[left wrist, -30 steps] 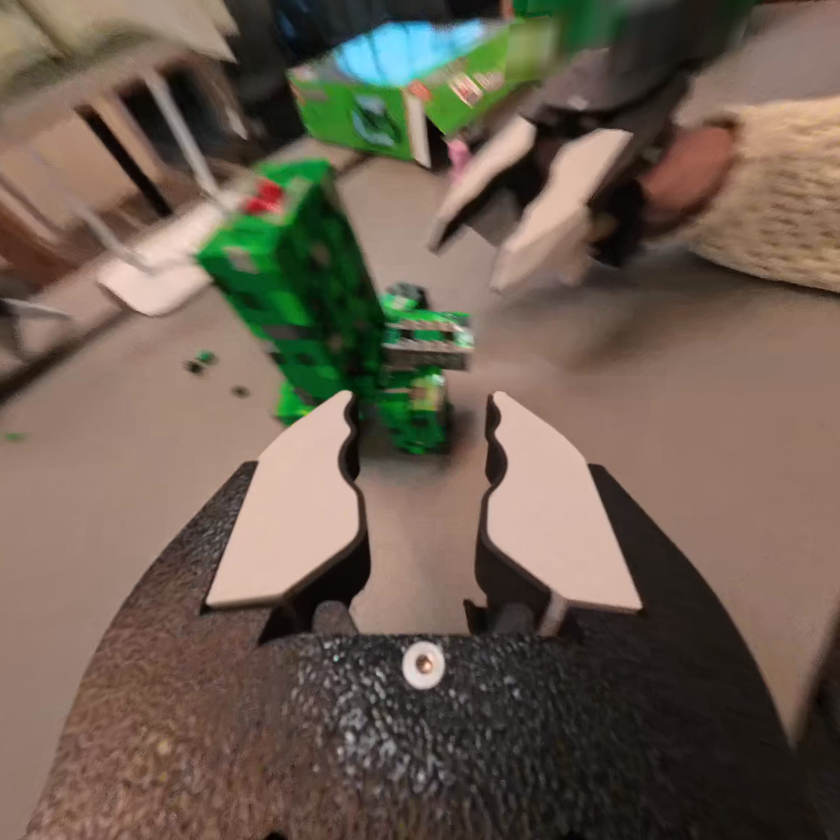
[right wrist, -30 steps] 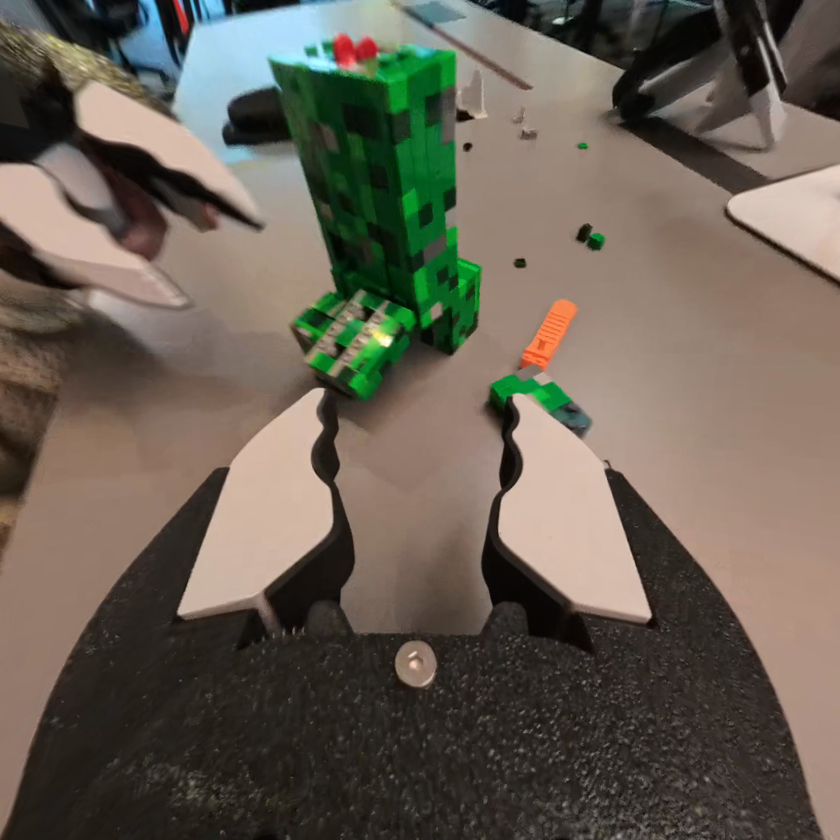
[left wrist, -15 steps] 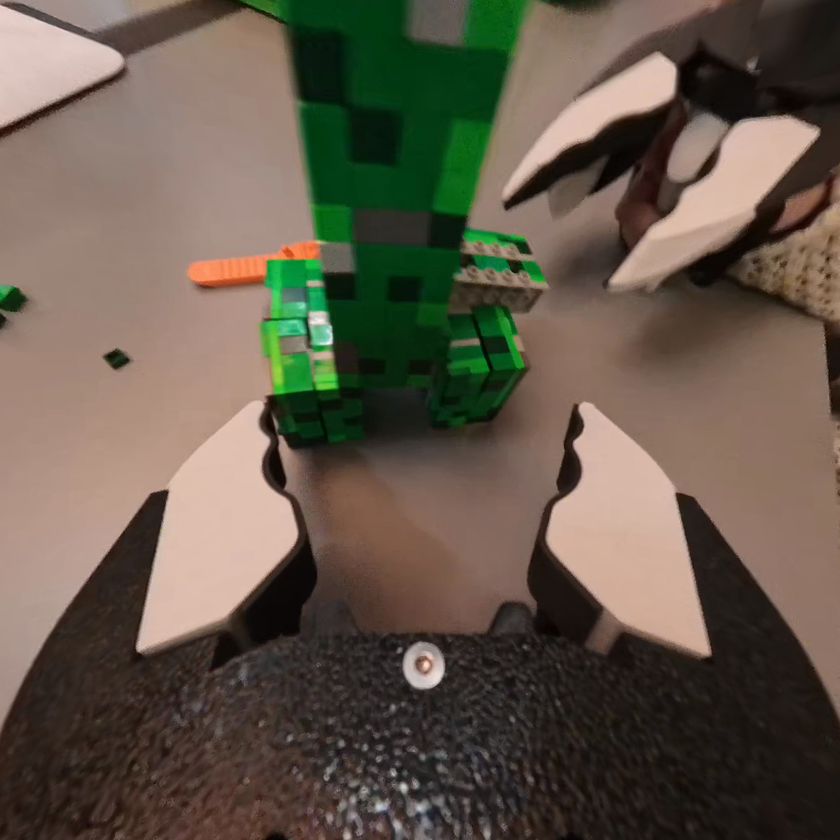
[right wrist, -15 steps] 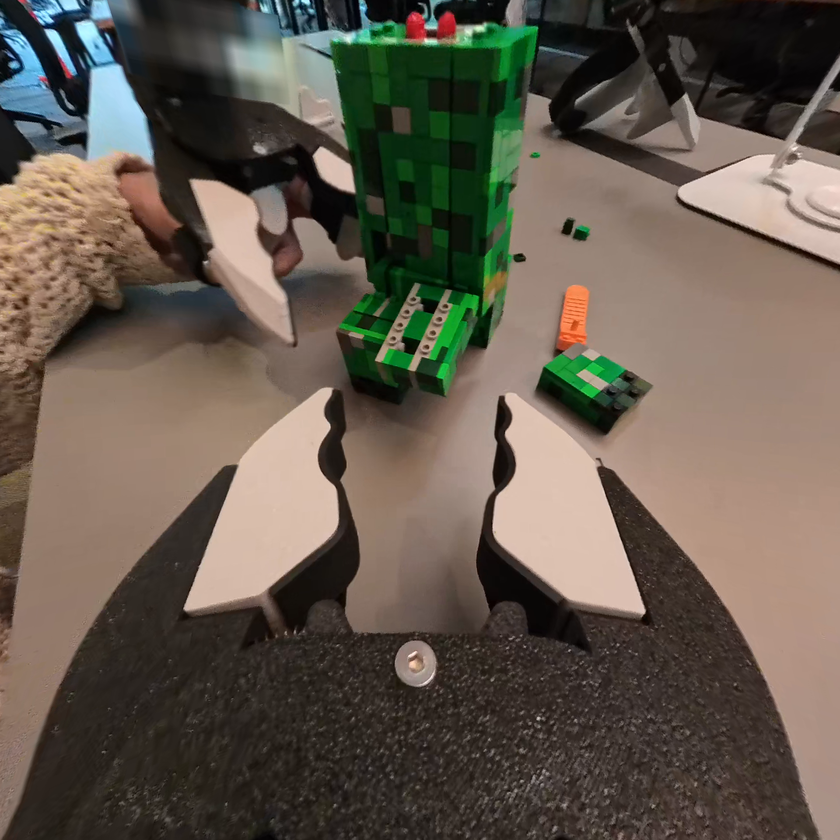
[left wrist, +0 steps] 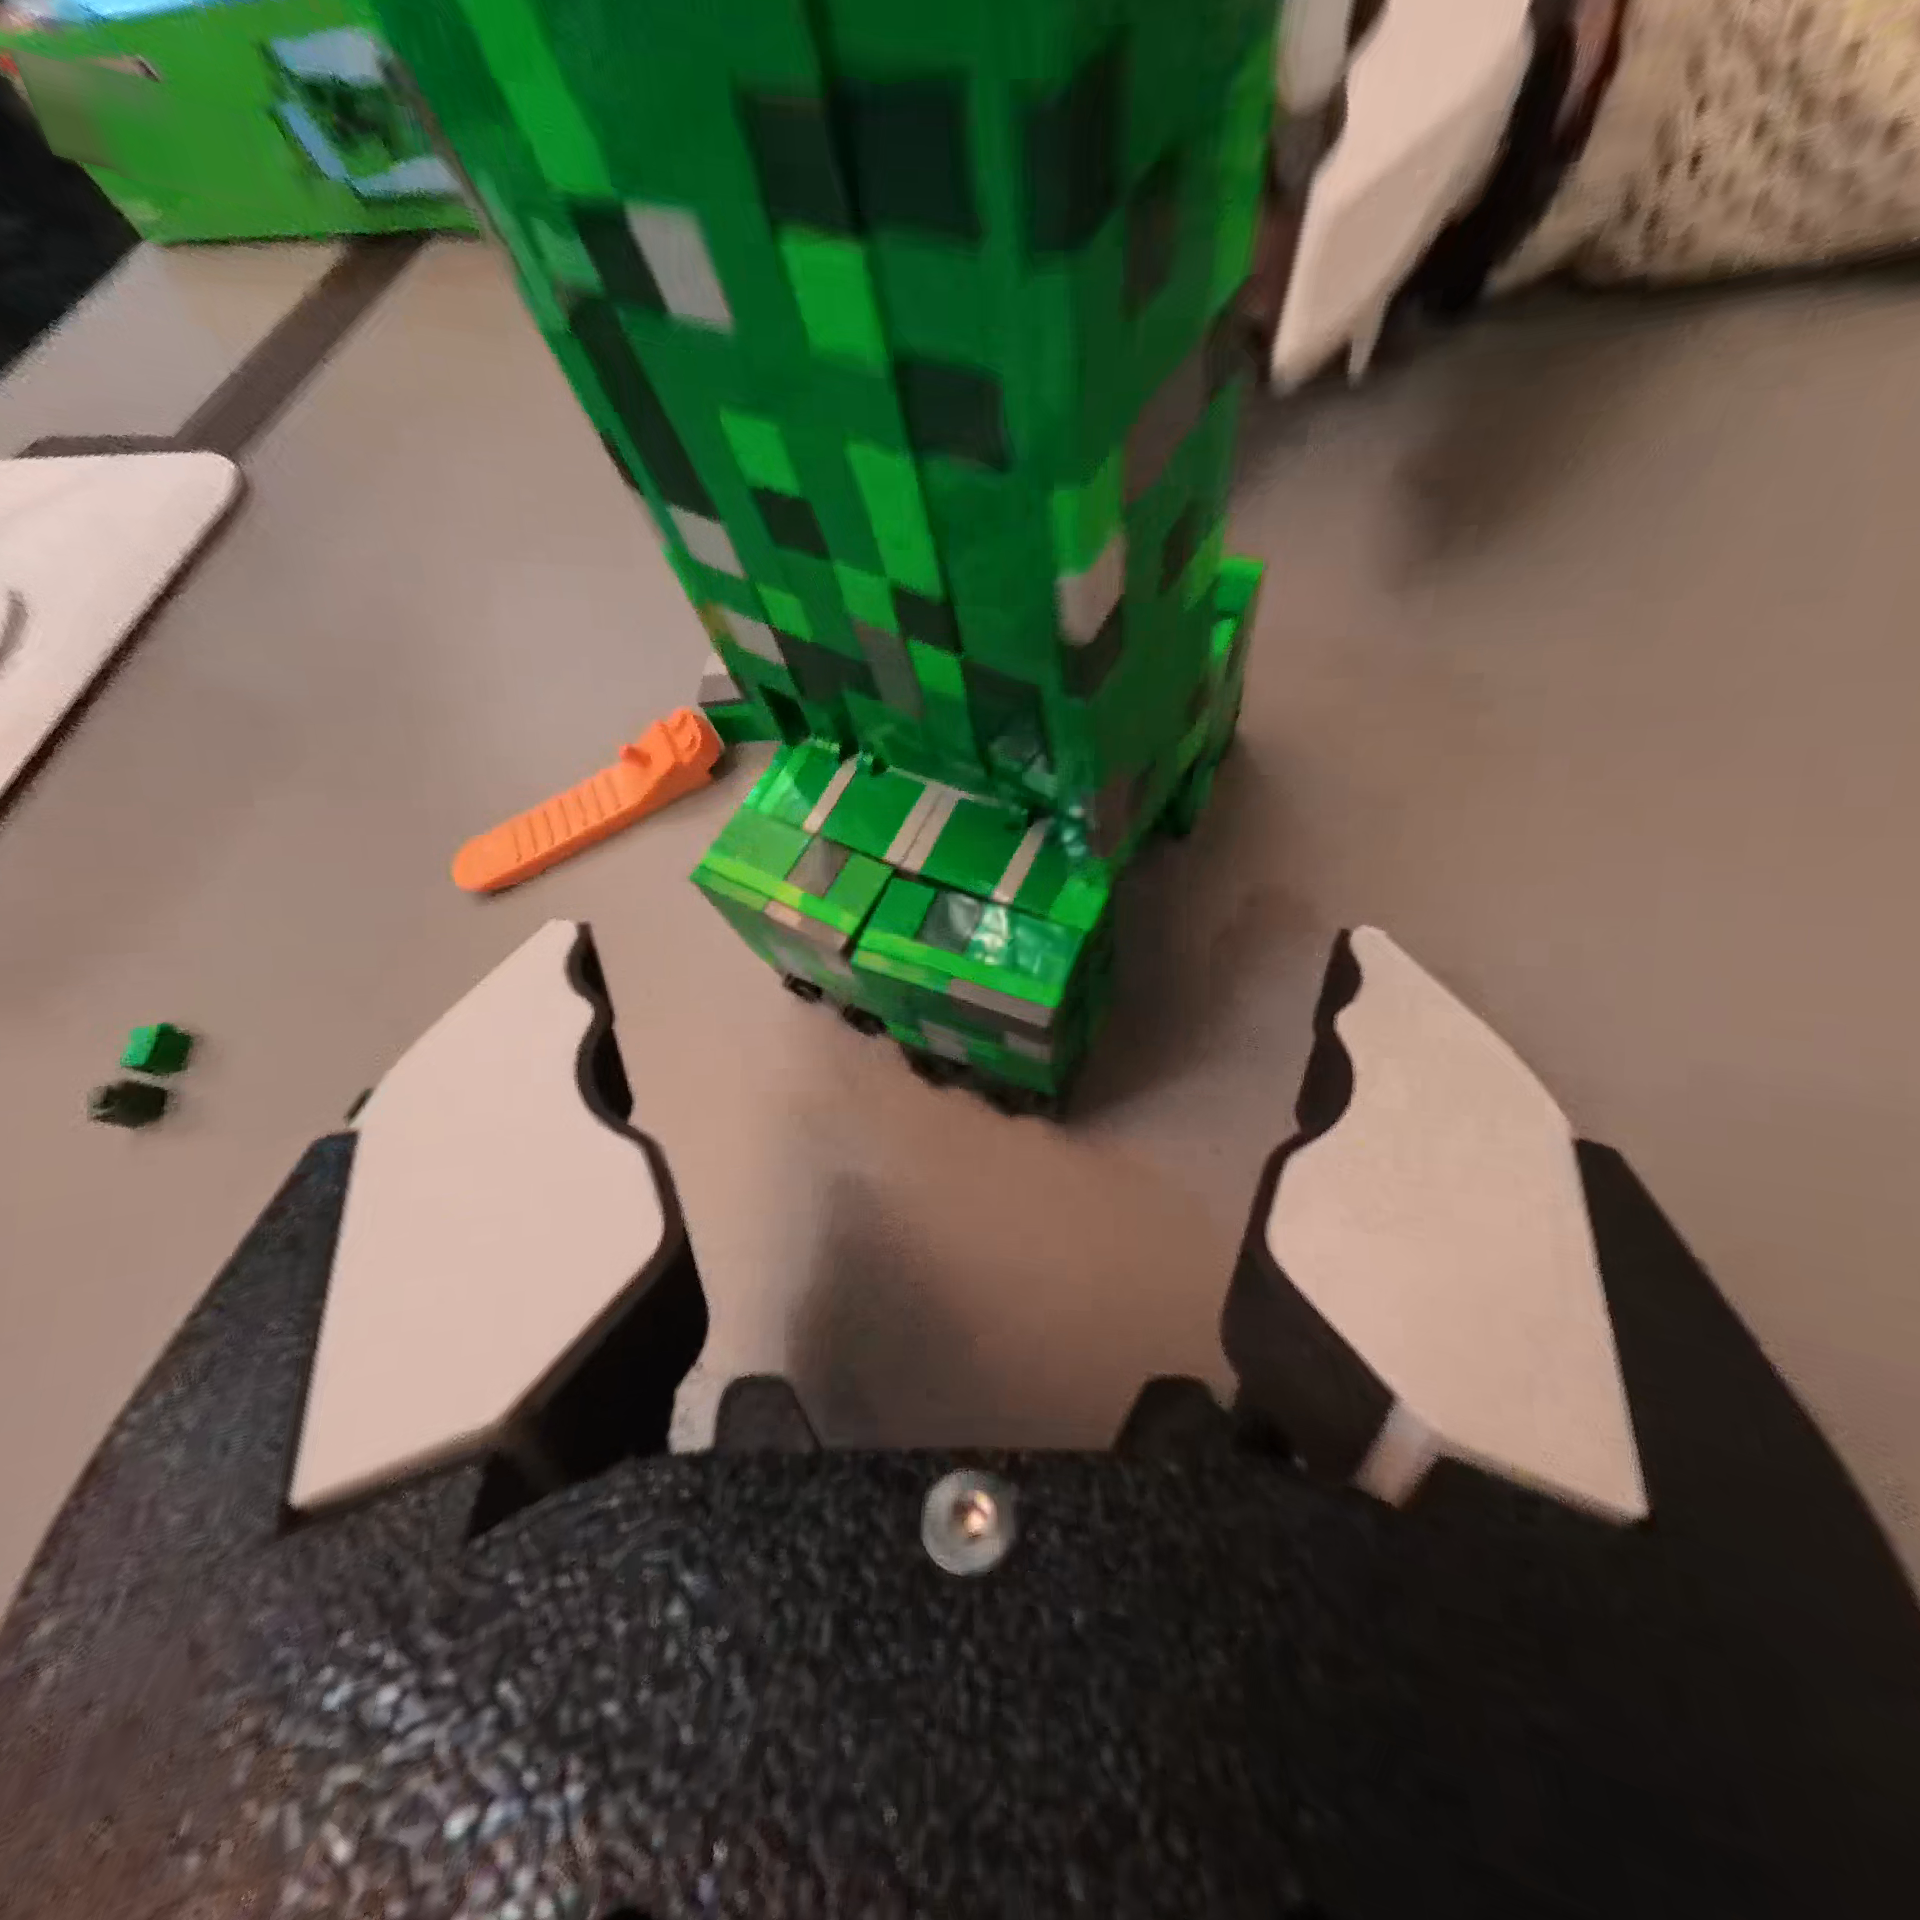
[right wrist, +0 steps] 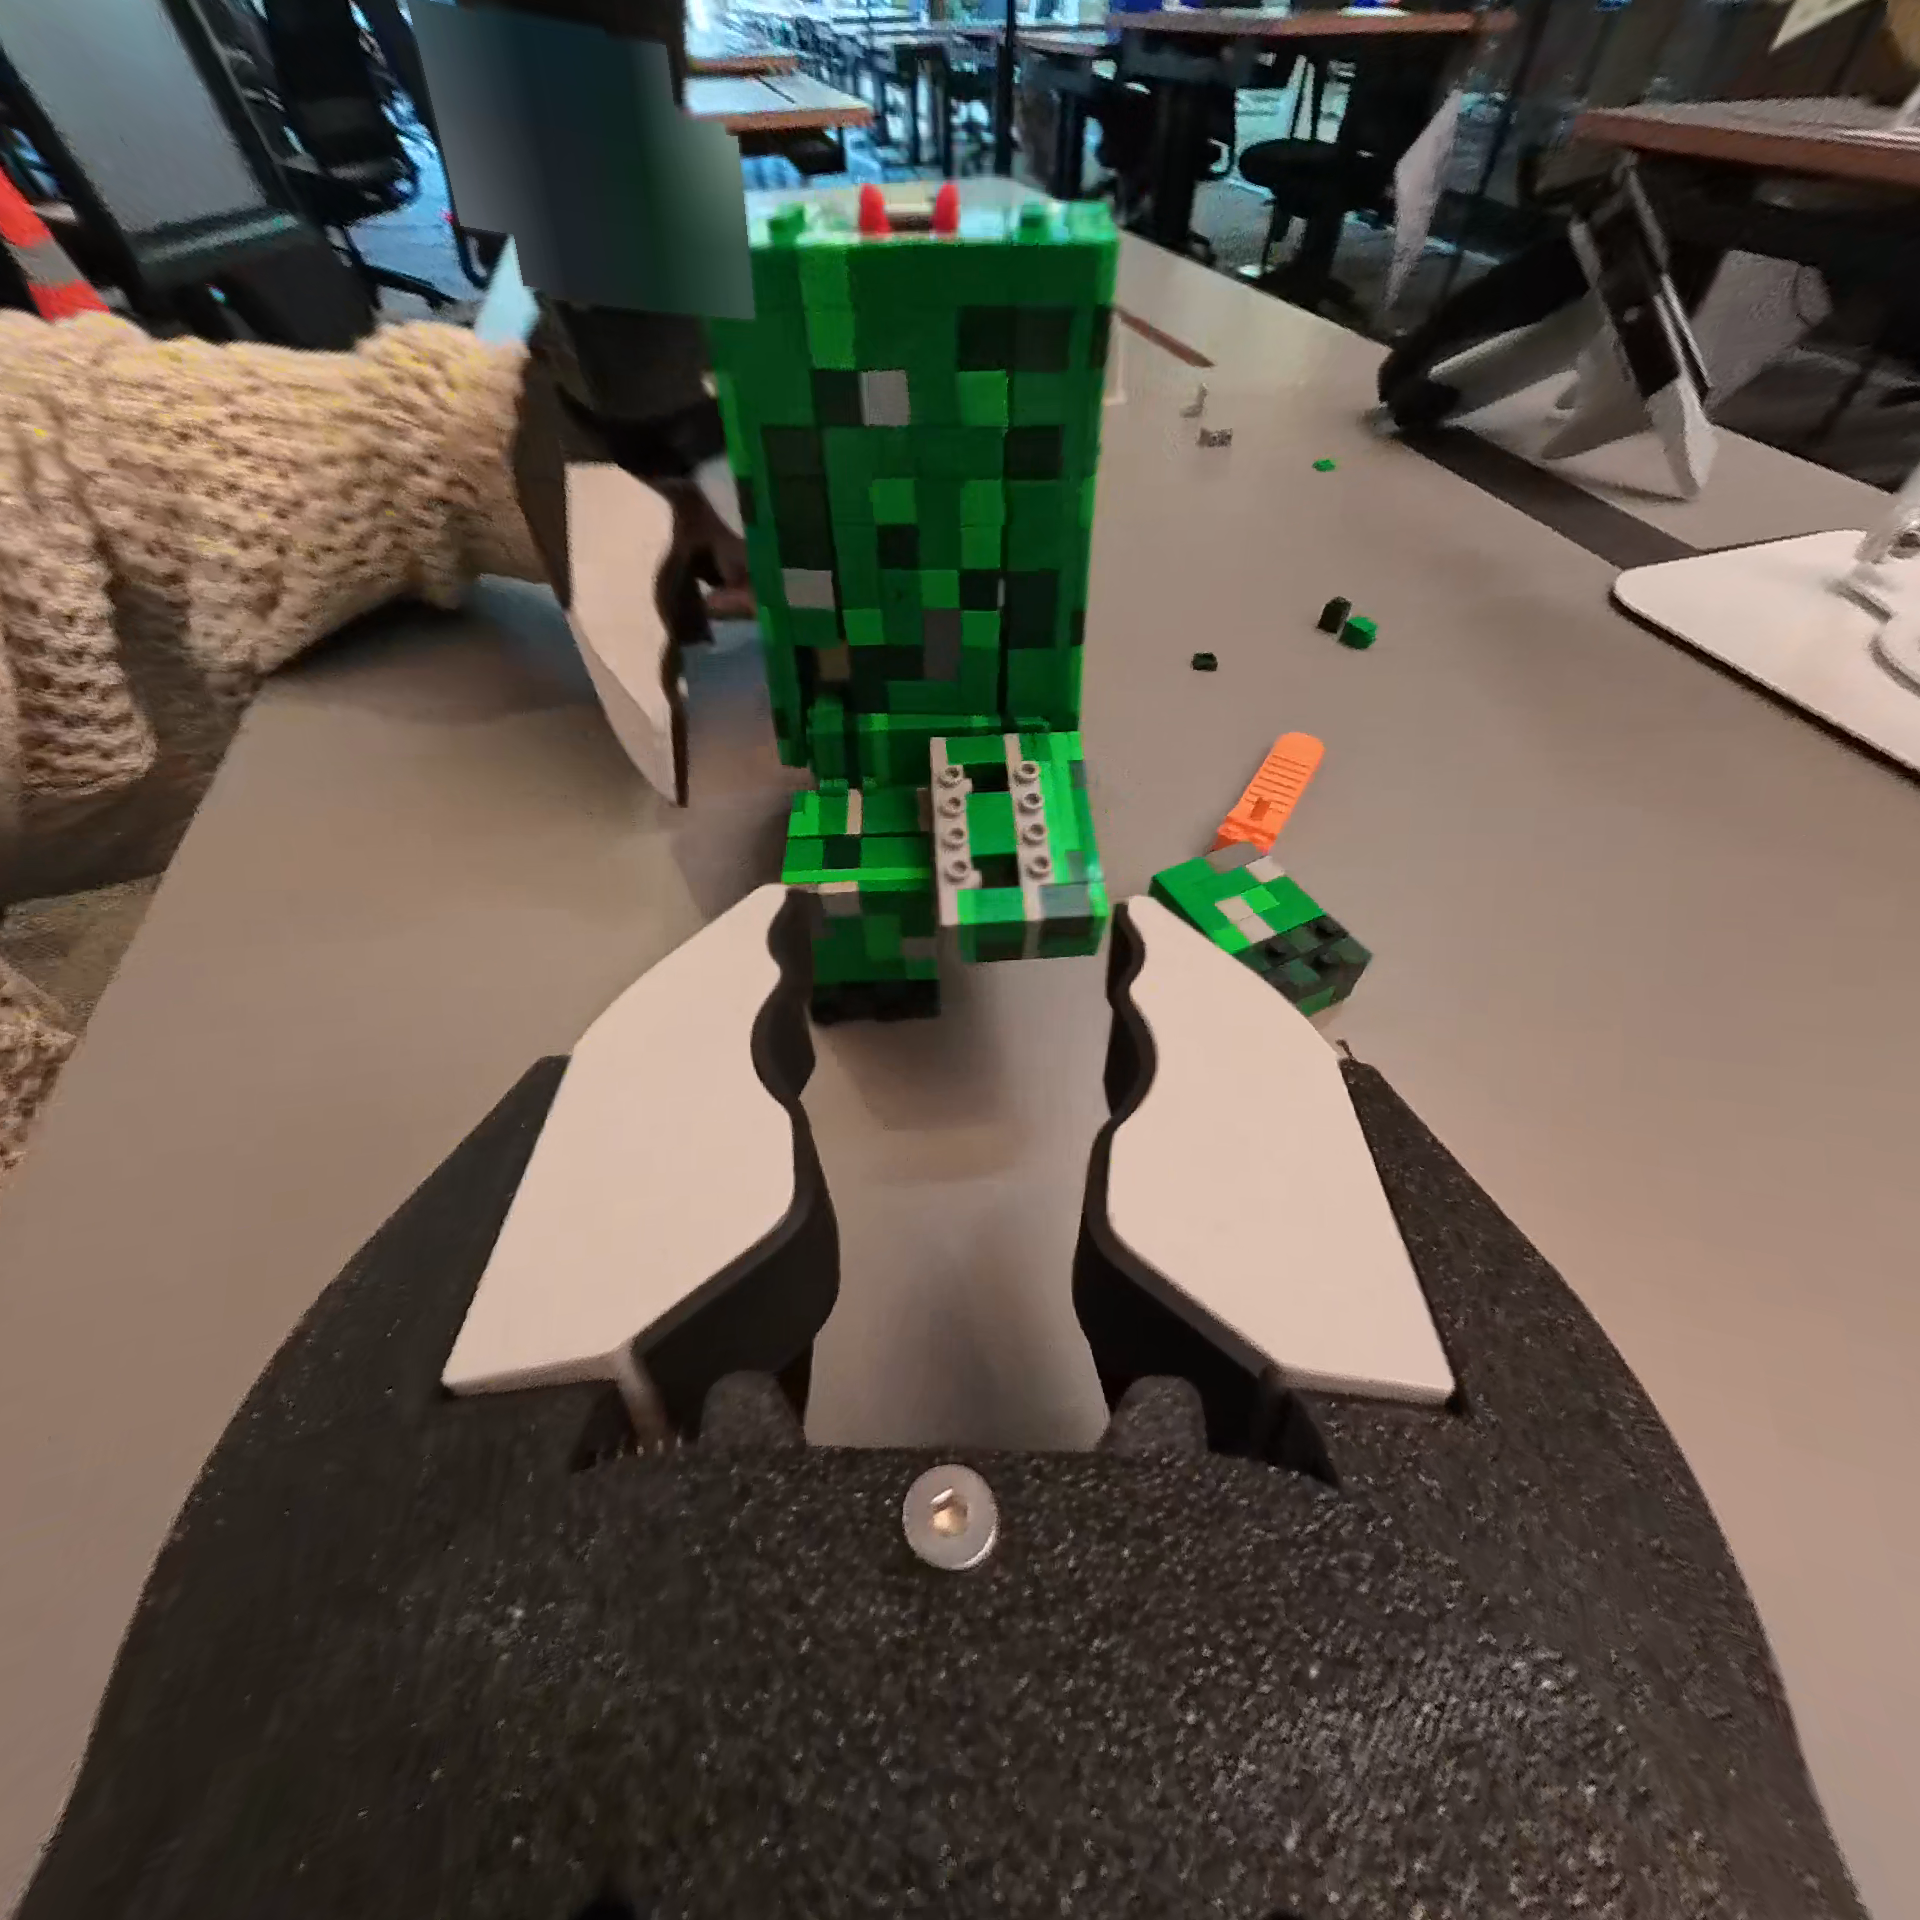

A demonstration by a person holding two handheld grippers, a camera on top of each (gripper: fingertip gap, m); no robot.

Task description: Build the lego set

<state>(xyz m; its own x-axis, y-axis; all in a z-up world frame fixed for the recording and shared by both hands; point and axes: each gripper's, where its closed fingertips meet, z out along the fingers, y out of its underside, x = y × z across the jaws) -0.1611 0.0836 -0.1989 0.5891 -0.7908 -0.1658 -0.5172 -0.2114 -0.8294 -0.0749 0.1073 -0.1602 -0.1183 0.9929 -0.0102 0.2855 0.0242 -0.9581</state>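
A tall green pixel-pattern lego figure (right wrist: 925,468) stands on the grey table (right wrist: 1558,1039), with two red studs on top. At its base a leg block with grey studded strips (right wrist: 1013,842) sticks out towards me, beside a lower foot (right wrist: 862,914). My right gripper (right wrist: 956,909) is open and empty, with its tips just short of these blocks. A loose green block (right wrist: 1262,930) lies to its right. My left gripper (left wrist: 961,940) is open wide and empty, close to the figure's other feet (left wrist: 904,935). It also shows in the right wrist view (right wrist: 634,623), left of the figure.
An orange brick separator (right wrist: 1268,790) lies by the loose block and also shows in the left wrist view (left wrist: 592,810). Small loose pieces (right wrist: 1345,623) lie farther right. A white stand base (right wrist: 1766,634) sits at the right, a green box (left wrist: 260,135) behind. A knitted sleeve (right wrist: 208,499) reaches in from the left. My hands' fingertips stand some 11 cm from each other. The loose green block (right wrist: 1262,930) lies around 7 cm away from my right fingertips.
My left gripper has opened wider and swung around the figure to close on its base. My right gripper has moved closer to the front leg blocks.
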